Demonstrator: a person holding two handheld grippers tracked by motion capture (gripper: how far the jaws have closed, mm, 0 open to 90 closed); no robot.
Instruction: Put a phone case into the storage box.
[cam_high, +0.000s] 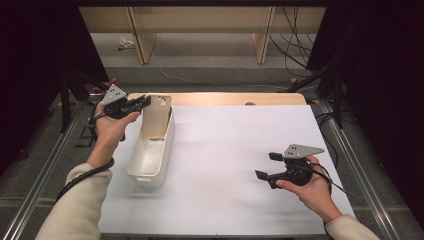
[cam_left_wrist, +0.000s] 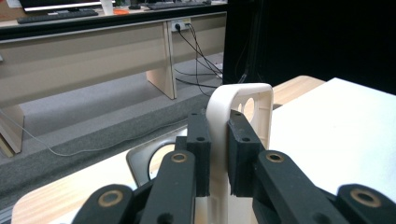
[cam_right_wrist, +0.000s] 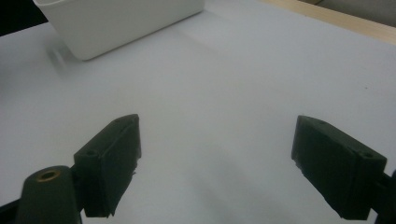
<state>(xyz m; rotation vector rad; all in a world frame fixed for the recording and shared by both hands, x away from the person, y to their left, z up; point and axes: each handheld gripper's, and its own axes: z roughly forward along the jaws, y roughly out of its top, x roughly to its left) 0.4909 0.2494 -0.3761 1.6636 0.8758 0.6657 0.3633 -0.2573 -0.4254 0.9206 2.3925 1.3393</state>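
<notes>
A long white bin (cam_high: 150, 152) lies on the white table cover (cam_high: 235, 150) at the left. A cream flat lid (cam_high: 156, 119) with a round hole near its top stands upright at the bin's far end. My left gripper (cam_high: 145, 102) is shut on the lid's upper edge. In the left gripper view the two black pads (cam_left_wrist: 201, 140) press on either side of the lid (cam_left_wrist: 261, 112). My right gripper (cam_high: 267, 165) hovers low over the cover at the right, jaws wide open with nothing between them (cam_right_wrist: 217, 135). The bin (cam_right_wrist: 116, 18) lies ahead of it.
The wooden table edge (cam_high: 220, 98) runs along the back. Metal rails (cam_high: 360, 165) flank the table on both sides. Beyond it are grey carpet, desk legs and loose cables (cam_high: 295, 45). Black curtains hang at left and right.
</notes>
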